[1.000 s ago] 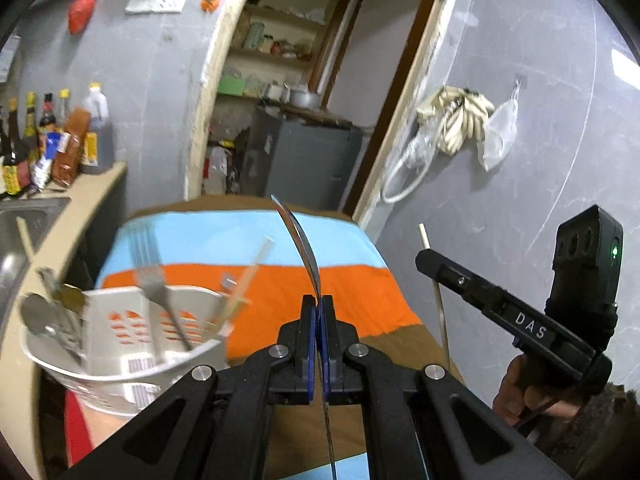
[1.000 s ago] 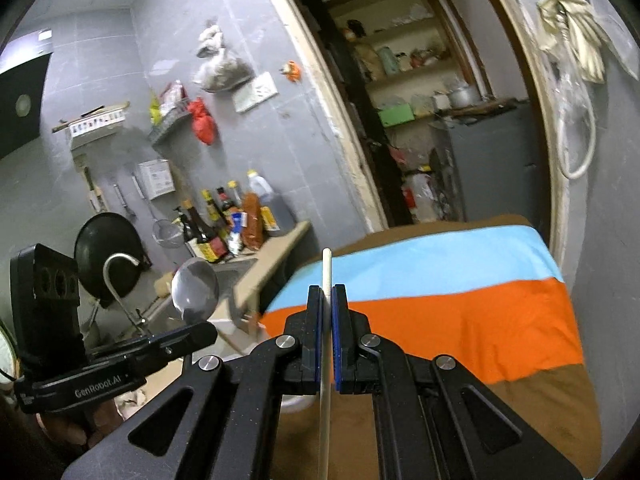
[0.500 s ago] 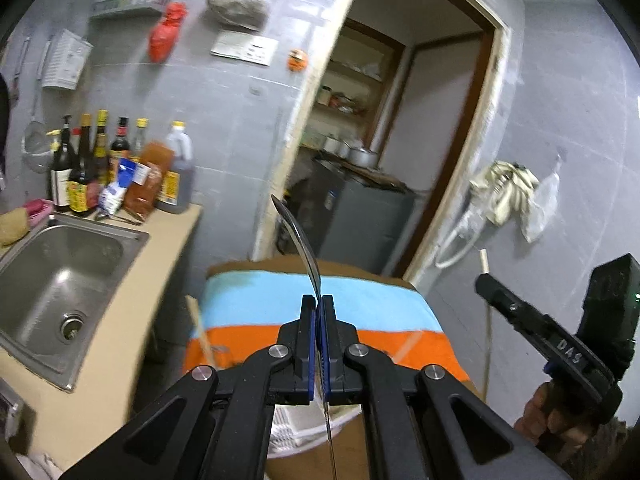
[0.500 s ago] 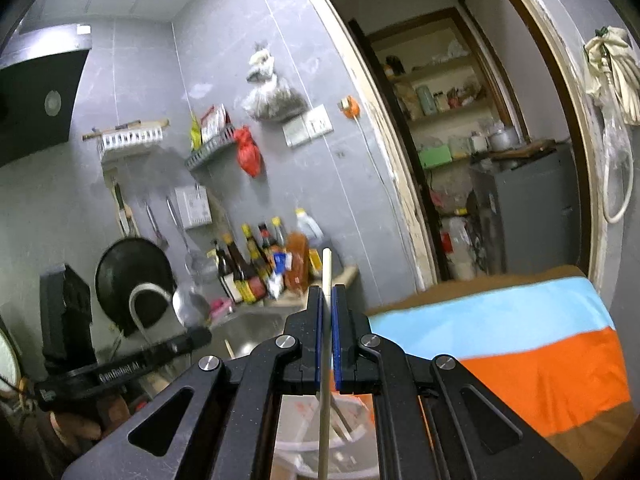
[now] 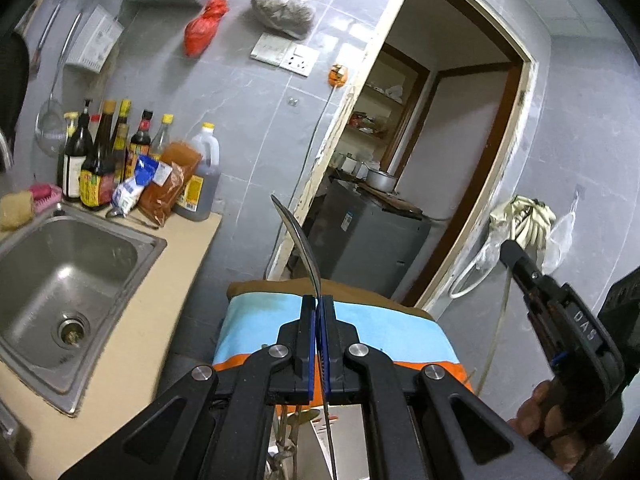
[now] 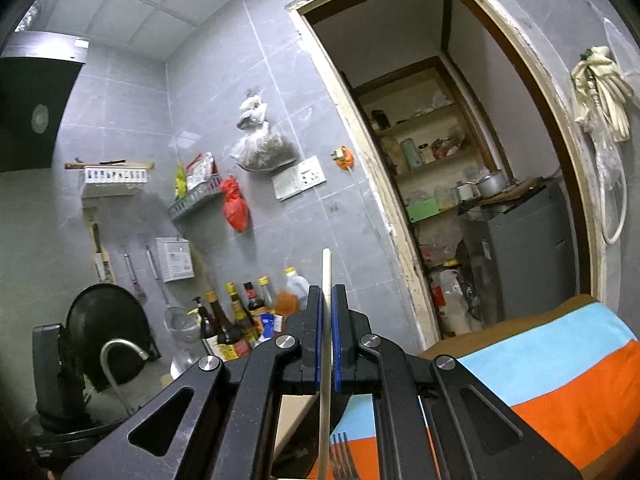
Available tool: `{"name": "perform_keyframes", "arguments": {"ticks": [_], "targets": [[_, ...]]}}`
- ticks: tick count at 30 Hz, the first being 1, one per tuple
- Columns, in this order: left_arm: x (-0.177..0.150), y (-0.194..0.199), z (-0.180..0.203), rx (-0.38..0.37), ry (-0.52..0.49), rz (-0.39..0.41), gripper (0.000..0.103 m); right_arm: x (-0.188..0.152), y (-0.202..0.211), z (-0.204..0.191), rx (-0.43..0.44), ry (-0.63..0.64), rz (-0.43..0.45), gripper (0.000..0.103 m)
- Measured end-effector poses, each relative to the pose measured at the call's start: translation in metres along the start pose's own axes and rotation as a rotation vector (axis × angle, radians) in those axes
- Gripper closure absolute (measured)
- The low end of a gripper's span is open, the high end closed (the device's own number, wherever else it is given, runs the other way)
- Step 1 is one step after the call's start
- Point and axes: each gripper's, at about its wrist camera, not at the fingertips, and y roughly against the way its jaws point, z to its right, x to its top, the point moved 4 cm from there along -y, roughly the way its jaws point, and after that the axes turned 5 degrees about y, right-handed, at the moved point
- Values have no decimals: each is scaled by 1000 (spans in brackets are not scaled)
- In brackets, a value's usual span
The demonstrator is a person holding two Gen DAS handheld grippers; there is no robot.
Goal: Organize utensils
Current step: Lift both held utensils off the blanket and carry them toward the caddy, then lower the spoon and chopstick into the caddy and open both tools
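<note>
My left gripper [image 5: 318,308] is shut on a metal spoon [image 5: 298,240] seen edge-on, its curved end sticking up past the fingertips. My right gripper [image 6: 327,300] is shut on a pale chopstick [image 6: 326,276] that runs upright between the pads. The right gripper also shows at the right edge of the left wrist view [image 5: 560,312], with the chopstick [image 5: 496,344] hanging below it. A fork's tines [image 6: 342,456] stand up below the right gripper. The white utensil basket [image 5: 344,436] is mostly hidden under the left gripper.
A striped blue, orange and brown cloth [image 5: 384,332] covers the table [image 6: 560,368]. A steel sink [image 5: 60,280] sits in the beige counter at left, with sauce bottles [image 5: 108,164] behind it. A doorway [image 5: 420,160] with a grey cabinet lies ahead.
Both grippers have risen and tilted upward, still shut on the spoon and the chopstick. The basket has slid down below both views, and more wall and ceiling show.
</note>
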Motion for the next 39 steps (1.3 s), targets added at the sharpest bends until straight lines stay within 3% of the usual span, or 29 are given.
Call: {"name": "perform_keyframes", "arguments": {"ticks": [9, 23, 39], "targets": [[-7, -19, -11, -3, 24, -9, 100, -21, -15, 11, -48, -17, -14, 99], [-31, -27, 4, 25, -100, 22, 100, -43, -24, 14, -52, 41, -48, 99], [-43, -20, 3, 52, -133, -21, 100, -55, -16, 20, -46, 27, -109, 98]]}}
